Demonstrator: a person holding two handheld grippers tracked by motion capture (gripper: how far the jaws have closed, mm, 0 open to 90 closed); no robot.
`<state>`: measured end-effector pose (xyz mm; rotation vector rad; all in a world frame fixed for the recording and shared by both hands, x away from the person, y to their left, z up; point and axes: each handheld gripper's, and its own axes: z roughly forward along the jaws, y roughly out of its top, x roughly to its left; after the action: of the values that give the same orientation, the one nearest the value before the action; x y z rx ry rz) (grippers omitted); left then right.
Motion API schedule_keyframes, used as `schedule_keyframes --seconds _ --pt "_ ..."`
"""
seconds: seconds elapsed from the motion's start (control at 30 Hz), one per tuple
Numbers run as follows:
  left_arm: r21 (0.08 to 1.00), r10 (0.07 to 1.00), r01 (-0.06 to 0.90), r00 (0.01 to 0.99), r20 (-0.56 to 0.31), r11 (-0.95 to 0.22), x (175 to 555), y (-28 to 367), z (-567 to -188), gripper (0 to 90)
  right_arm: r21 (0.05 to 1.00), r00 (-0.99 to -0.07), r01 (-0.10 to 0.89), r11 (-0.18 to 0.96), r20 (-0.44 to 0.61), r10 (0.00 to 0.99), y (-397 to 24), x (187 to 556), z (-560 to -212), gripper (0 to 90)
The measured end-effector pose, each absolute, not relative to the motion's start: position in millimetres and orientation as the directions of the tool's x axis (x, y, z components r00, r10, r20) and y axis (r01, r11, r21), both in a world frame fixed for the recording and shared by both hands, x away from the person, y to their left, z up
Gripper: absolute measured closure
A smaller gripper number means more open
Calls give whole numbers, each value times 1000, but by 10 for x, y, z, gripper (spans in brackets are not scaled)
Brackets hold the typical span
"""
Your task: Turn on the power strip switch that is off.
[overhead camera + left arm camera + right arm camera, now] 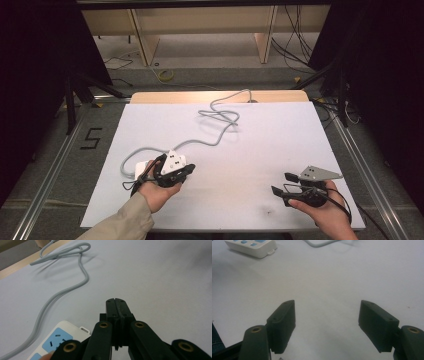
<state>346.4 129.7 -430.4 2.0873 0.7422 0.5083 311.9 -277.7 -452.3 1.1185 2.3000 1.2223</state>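
Progress nil: power strip (142, 167) untouched beside left gripper (189, 171), jaws closed empty; right gripper (282, 184) jaws apart, empty; grasp pending.

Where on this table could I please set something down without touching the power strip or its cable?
The widest bare patch on the white tabletop lies right of the grey cable, above the right gripper. Another runs along the near edge between the left gripper and the right one. It is crowded at near left, around the power strip.
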Motion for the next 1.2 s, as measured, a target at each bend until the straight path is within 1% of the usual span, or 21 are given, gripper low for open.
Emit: schedule_keyframes --seconds 0.17,1.2 --pt "821 678 323 728 102 -470 3465 1351 -4287 898 803 -649 493 335 83 756 -2779 3117 -4518 303" --pt "826 731 352 675 103 -441 3473 1600 -4251 898 807 -640 492 325 82 764 -2786 3118 -4513 303"
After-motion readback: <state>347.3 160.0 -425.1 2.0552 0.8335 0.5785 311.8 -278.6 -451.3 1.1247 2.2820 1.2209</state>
